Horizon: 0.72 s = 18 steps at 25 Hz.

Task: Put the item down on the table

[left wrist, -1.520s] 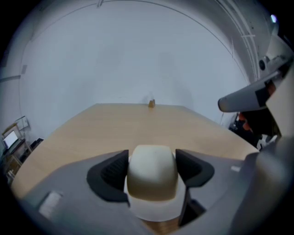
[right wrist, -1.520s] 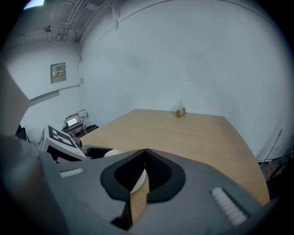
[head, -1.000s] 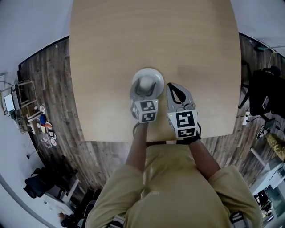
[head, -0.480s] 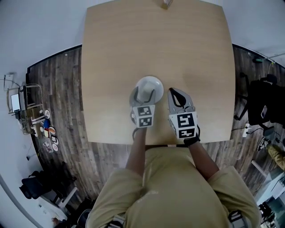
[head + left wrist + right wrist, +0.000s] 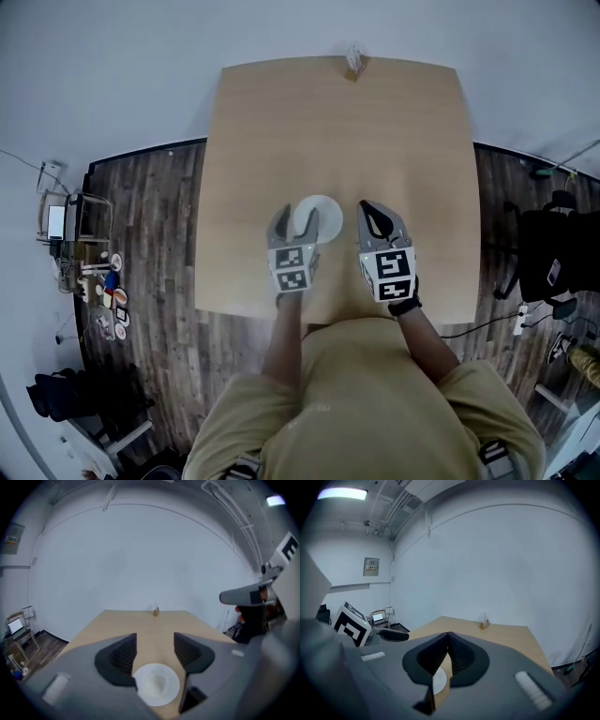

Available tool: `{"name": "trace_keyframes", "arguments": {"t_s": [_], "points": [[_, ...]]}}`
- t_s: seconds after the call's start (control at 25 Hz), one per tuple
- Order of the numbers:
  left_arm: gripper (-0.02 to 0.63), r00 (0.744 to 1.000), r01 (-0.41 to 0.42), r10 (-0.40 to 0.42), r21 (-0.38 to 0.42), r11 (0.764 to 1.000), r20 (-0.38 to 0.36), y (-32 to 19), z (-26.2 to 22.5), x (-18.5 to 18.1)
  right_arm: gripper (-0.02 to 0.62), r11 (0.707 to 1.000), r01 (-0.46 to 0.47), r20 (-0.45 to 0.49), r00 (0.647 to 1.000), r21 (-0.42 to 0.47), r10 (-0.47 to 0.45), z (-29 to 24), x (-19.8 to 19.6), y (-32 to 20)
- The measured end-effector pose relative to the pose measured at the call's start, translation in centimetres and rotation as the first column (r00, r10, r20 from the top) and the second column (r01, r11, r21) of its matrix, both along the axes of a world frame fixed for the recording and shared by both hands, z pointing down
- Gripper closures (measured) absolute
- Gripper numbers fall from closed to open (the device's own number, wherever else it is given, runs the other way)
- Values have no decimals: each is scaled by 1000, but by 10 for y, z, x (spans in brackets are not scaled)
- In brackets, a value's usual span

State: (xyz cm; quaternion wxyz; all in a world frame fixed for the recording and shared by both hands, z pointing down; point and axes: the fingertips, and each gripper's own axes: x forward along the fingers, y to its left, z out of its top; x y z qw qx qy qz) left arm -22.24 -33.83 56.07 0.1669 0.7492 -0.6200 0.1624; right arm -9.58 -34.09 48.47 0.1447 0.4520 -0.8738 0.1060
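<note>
Item: white bowl, set on the table near the front edge, free of both grippers.
Left gripper: jaws apart, just now narrowing a little, gripping nothing; raised over the bowl, which lies below, just past the fingertips.
Right gripper: jaws closed together, empty; beside the bowl, apart from it.
Nearer hand: left.
Long axis: none, round rim.
Stage: placing likely complete.

The dish lies on the table by its near edge (just left of middle). A small stand occupies the far edge.
</note>
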Motion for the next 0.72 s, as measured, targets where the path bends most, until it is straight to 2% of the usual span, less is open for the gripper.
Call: {"name": "trace_keyframes", "arguments": {"t_s": [0.08,0.24,0.4,0.56,0.72], "points": [[359,1000,-5,6,42,999,-14,4,-25,4,591,999,-2,16,1000,32,1,-17,7,3],[426,999,7,0,150,989,-47,14,-80,12,591,996,-4,45,999,87,0,-44,16,10],[481,999,16,-5,231,973,-46,26,-118,20,591,990,-15,78,997,141,4,-68,26,15],[541,999,38,-27,307,951,-38,34,-147,21,591,982,-30,110,994,186,9,-85,30,16],[581,998,58,-49,348,936,-36,43,-161,14,591,976,-35,125,992,214,8,-93,26,21]]}}
